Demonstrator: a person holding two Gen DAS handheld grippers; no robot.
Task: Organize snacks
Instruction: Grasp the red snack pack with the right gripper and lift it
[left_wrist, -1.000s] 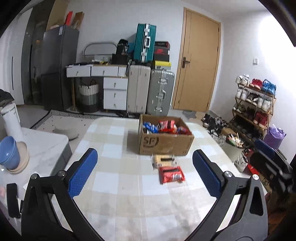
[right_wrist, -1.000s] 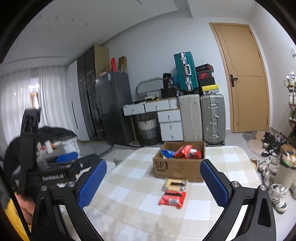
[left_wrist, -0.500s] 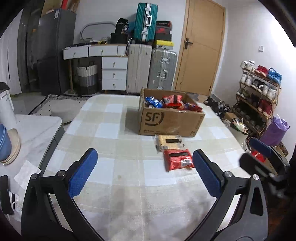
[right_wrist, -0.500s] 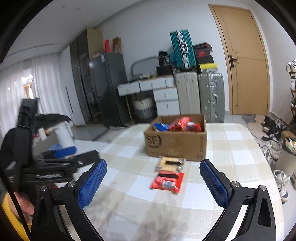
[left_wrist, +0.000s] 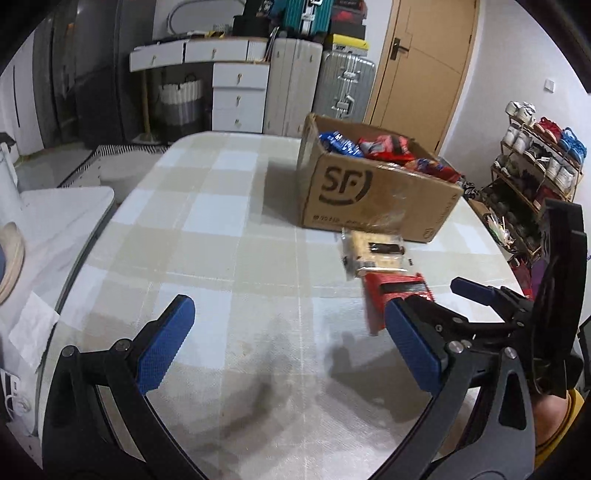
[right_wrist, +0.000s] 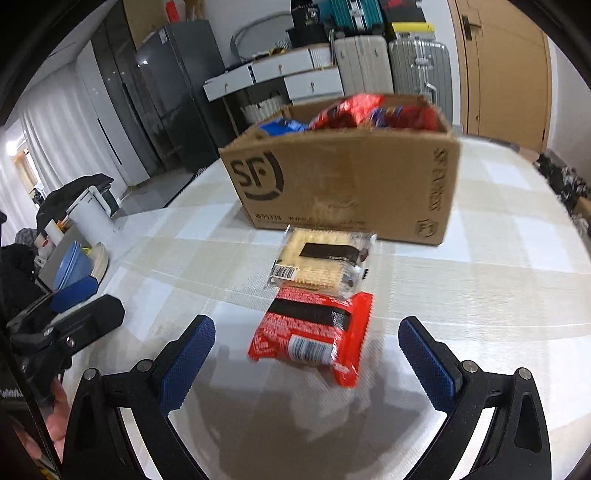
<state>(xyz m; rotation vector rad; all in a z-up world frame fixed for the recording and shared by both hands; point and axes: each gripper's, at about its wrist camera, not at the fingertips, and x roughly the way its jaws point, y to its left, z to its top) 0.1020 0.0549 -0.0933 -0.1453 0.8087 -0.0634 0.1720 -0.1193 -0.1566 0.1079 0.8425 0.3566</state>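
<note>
A red snack packet (right_wrist: 314, 328) lies on the checked table, with a beige cracker packet (right_wrist: 325, 262) just behind it. Behind both stands an open SF cardboard box (right_wrist: 343, 184) holding several red and blue snack bags. My right gripper (right_wrist: 306, 354) is open and empty, low over the table, its fingers on either side of the red packet's near end. My left gripper (left_wrist: 295, 343) is open and empty over bare table, left of the packets. In the left wrist view the red packet (left_wrist: 391, 295), cracker packet (left_wrist: 373, 251), box (left_wrist: 373, 192) and right gripper (left_wrist: 436, 306) show.
The checked table (left_wrist: 221, 221) curves away at left and right. A white side counter (left_wrist: 55, 206) with bowls stands left. Suitcases, drawers and a fridge line the far wall. A shoe rack (left_wrist: 535, 162) stands right.
Both grippers have come down and forward toward the table. The right gripper has closed in on the red packet, which now lies between its fingers. The packets have not moved.
</note>
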